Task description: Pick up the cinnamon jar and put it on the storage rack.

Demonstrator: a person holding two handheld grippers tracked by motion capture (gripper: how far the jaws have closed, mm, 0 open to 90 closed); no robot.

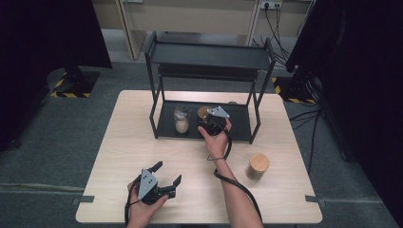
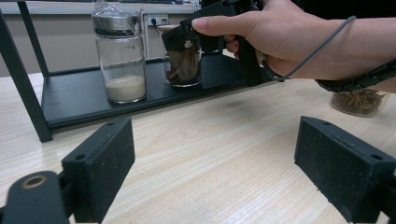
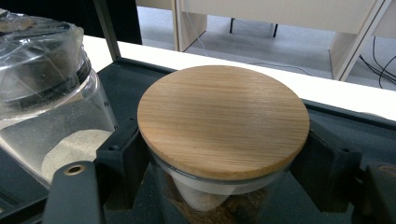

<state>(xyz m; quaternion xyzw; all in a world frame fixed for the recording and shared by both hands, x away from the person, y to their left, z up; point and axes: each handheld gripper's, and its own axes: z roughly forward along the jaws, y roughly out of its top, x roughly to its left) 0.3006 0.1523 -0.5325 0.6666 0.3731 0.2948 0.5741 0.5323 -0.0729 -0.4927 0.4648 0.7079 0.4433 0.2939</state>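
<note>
Right gripper view shows your right gripper (image 3: 219,186) clamped around the wooden-lidded jar (image 3: 223,119) on the rack's lower shelf (image 3: 336,123), ready for lifting.

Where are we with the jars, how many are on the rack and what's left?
Done: a clear jar of pale powder stands on the rack bottom shelf. In hand: the right claw is shut on a wooden-lidded jar beside it on that shelf; whether it is going in or coming out I cannot tell. Left: another lidded jar stands on the table, and the left claw is open, holding nothing.
</note>
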